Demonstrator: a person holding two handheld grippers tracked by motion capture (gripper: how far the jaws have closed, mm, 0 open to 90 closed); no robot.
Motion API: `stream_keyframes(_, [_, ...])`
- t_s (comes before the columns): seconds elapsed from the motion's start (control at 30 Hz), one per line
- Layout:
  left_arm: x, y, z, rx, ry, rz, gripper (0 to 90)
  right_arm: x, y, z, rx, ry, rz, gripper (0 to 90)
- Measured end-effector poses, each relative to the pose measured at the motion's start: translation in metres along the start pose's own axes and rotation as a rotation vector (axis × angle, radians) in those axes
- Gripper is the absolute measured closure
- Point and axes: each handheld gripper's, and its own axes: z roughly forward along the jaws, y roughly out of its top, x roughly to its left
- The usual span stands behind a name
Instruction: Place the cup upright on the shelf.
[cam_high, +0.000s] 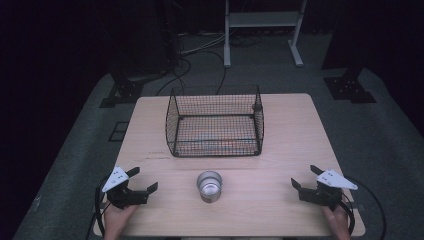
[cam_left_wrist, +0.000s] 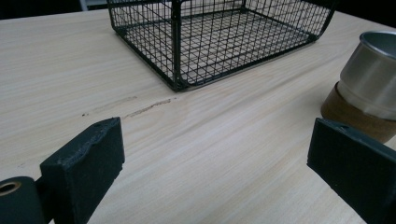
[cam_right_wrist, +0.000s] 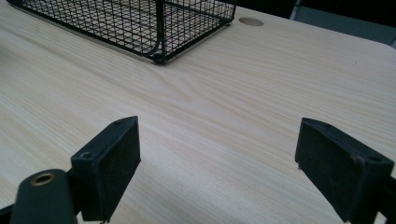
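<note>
A black wire basket (cam_high: 215, 125) stands at the middle of the light wooden table (cam_high: 290, 130). In front of it sits a small metal cup (cam_high: 209, 185) with a brown base. My left gripper (cam_high: 142, 180) rests near the table's front left corner, open, with nothing between its jaws. In the left gripper view the jaws (cam_left_wrist: 215, 172) stand wide apart, the cup (cam_left_wrist: 371, 88) at the right and the basket (cam_left_wrist: 219, 37) ahead. My right gripper (cam_high: 306, 177) sits near the front right corner, open and empty; its own view shows the gripper (cam_right_wrist: 219, 168) over bare wood, with the basket (cam_right_wrist: 135, 23) at the upper left.
Grey floor surrounds the table, with cables and dark stand feet (cam_high: 125, 92) behind it and a white frame (cam_high: 262, 30) at the back. A small round hole (cam_right_wrist: 251, 21) lies in the tabletop beyond the basket. A faint scratch (cam_left_wrist: 140, 108) marks the wood by the basket's corner.
</note>
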Motion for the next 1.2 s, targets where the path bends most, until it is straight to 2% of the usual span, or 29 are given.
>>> stream_keyframes(0.07, [0.0,0.001,0.0,-0.002,0.01,0.001,2.9,0.0,0.0,0.0,-0.001,0.0,-0.001,13.4])
stream_keyframes(0.23, [-0.001,0.005,-0.001,-0.006,0.006,0.009,2.9,0.0,0.0,0.0,-0.001,0.0,0.0,13.4])
stream_keyframes(0.3, [-0.004,0.008,-0.001,-0.024,-0.006,0.018,3.0,0.0,0.0,0.0,-0.001,-0.001,-0.001,13.4])
stream_keyframes(0.57, [-0.019,0.016,0.006,-0.023,-0.049,0.059,2.9,0.001,0.0,0.0,0.001,-0.004,-0.002,13.4])
stream_keyframes(0.6, [-0.022,0.017,0.009,-0.02,-0.07,0.059,2.9,0.001,0.0,0.0,0.001,-0.003,-0.002,13.4])
stream_keyframes(0.97, [-0.033,0.022,0.016,-0.008,-0.09,0.096,2.6,0.001,0.0,0.0,0.002,0.001,-0.001,13.4])
stream_keyframes(1.2, [-0.035,0.027,0.013,-0.016,-0.099,0.094,2.5,-0.001,0.0,0.001,0.003,0.003,0.005,13.4])
